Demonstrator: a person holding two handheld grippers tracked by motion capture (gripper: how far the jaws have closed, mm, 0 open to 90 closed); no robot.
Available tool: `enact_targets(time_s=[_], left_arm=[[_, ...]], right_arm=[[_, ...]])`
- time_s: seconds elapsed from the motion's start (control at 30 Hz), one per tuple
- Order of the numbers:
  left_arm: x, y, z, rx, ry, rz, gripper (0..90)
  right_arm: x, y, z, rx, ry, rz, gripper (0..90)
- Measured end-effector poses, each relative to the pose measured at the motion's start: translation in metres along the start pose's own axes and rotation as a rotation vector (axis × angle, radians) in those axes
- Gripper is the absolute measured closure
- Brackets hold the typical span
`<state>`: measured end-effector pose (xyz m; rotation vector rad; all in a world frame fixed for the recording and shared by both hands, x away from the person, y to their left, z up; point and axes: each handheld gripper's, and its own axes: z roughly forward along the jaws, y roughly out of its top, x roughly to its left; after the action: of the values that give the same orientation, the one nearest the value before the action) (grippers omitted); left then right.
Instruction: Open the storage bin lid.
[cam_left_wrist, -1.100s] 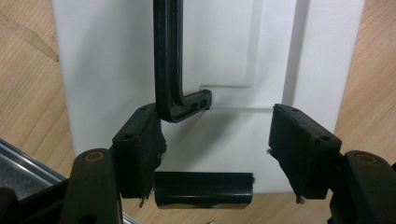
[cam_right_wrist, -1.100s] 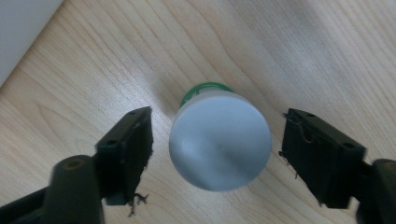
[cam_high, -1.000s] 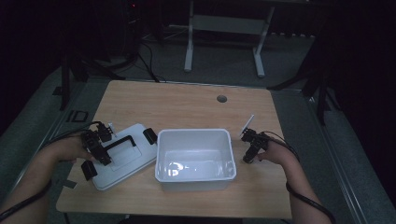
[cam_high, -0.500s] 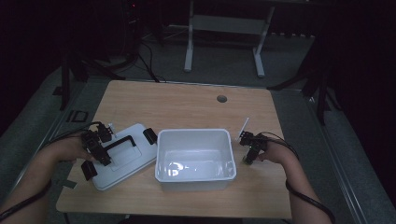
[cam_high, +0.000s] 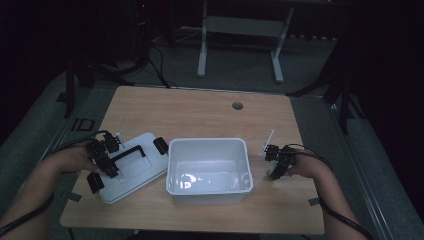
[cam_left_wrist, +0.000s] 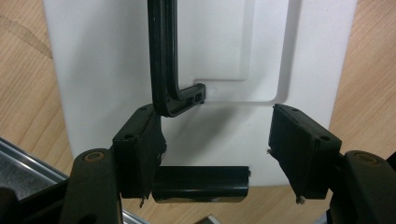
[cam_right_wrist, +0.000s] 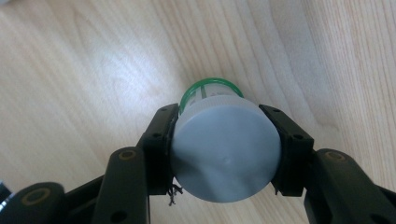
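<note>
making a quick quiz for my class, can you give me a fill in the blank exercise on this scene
1. The right gripper is shut on a small jar with a ____ cap.
2. The white bin stands on a ____ table.
3. The lid lies flat to the ____ of the bin in the high view.
4. The left gripper has its jaws ____ over the lid's black handle.

Missing words: grey; wooden; left; open

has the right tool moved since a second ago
Yes. The right tool, shut on the small jar, has shifted a little left in the high view, toward the white bin.
</note>
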<state>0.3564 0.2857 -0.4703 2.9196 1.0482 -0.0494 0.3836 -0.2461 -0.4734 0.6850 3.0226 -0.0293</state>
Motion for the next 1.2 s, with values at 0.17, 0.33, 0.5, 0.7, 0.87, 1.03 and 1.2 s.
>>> enact_targets(time_s=[0.17, 0.33, 0.5, 0.7, 0.87, 1.03, 1.2], left_arm=[[0.0, 0.001, 0.0, -0.005, -0.003, 0.0, 34.6], [0.0, 0.001, 0.0, -0.001, -0.001, 0.002, 34.6], [-0.002, 0.001, -0.001, -0.002, -0.002, 0.006, 34.6], [-0.002, 0.001, -0.002, -0.002, -0.002, 0.006, 34.5], [-0.001, 0.0, -0.003, -0.001, -0.002, 0.005, 34.6], [-0.002, 0.0, -0.004, -0.005, -0.003, 0.004, 34.6], [-0.002, -0.001, -0.003, -0.003, -0.002, 0.005, 34.6]], right_arm=[[0.008, -0.005, -0.01, -0.031, -0.007, -0.077, 50.1], [0.02, -0.009, -0.015, -0.04, -0.011, -0.213, 50.1], [0.03, -0.011, -0.018, -0.011, -0.041, -0.303, 50.0], [0.04, -0.015, -0.026, -0.009, -0.056, -0.392, 50.1], [0.048, -0.015, -0.036, 0.009, -0.05, -0.429, 50.1], [0.054, -0.012, -0.048, 0.026, -0.047, -0.43, 50.1], [0.059, -0.009, -0.064, 0.013, -0.056, -0.432, 50.1]])
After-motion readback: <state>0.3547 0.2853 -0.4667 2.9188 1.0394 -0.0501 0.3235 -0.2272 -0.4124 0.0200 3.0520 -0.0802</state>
